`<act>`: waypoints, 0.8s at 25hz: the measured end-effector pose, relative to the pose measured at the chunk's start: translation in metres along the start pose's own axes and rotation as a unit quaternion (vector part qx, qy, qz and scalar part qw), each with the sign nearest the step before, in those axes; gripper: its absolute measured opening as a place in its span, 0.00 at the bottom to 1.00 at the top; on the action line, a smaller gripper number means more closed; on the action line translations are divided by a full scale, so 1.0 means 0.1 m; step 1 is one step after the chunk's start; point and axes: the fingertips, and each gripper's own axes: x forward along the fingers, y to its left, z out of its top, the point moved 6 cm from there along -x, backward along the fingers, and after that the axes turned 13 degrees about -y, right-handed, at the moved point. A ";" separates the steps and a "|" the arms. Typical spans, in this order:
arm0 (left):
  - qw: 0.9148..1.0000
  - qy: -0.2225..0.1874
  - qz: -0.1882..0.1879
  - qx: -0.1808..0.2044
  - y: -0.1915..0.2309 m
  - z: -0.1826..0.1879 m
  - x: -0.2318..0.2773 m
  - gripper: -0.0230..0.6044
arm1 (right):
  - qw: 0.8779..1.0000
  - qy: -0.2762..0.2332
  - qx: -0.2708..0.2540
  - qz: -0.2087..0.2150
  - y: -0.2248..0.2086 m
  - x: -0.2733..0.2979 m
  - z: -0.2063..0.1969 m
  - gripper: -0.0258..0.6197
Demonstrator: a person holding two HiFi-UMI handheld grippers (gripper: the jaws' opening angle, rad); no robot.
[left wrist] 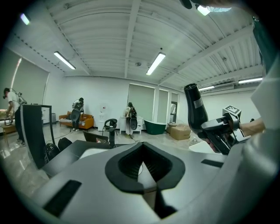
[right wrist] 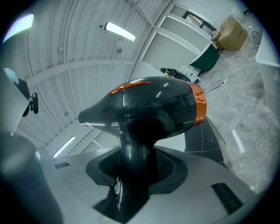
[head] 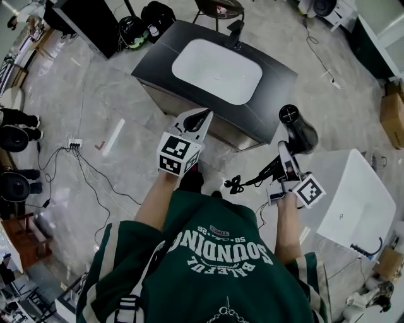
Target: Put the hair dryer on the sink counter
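The black hair dryer (head: 298, 129) has an orange ring at one end of its barrel (right wrist: 197, 105). My right gripper (head: 285, 154) is shut on its handle and holds it in the air, in front of the counter's right end. Its cord (head: 243, 183) hangs below. The dark sink counter (head: 278, 82) with a white basin (head: 218, 69) and black faucet (head: 235, 31) stands ahead. My left gripper (head: 201, 118) is shut and empty, and points at the counter's front edge. In the left gripper view the hair dryer (left wrist: 195, 111) and right gripper (left wrist: 221, 131) show at the right.
A white bathtub (head: 353, 195) stands to the right, with a cardboard box (head: 392, 117) beyond it. A power strip (head: 75, 144) and cables lie on the floor at the left. A chair (head: 218, 7) is behind the counter. People (left wrist: 78, 114) stand far across the room.
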 end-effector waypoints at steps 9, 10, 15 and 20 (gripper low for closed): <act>0.999 0.002 -0.051 -0.018 0.70 -0.06 0.56 0.05 | 0.999 -0.029 -0.016 -0.031 0.10 0.67 0.00 0.33; 0.998 0.002 -0.055 -0.020 0.76 -0.07 0.59 0.05 | 0.999 -0.032 -0.017 -0.034 0.10 0.71 -0.01 0.33; 0.997 -0.001 -0.078 -0.025 1.01 -0.10 0.75 0.05 | 0.997 -0.053 -0.029 -0.055 0.10 0.86 -0.04 0.33; 0.994 0.003 -0.104 -0.026 1.03 -0.11 0.96 0.05 | 0.993 -0.067 -0.045 -0.084 0.07 0.85 0.15 0.33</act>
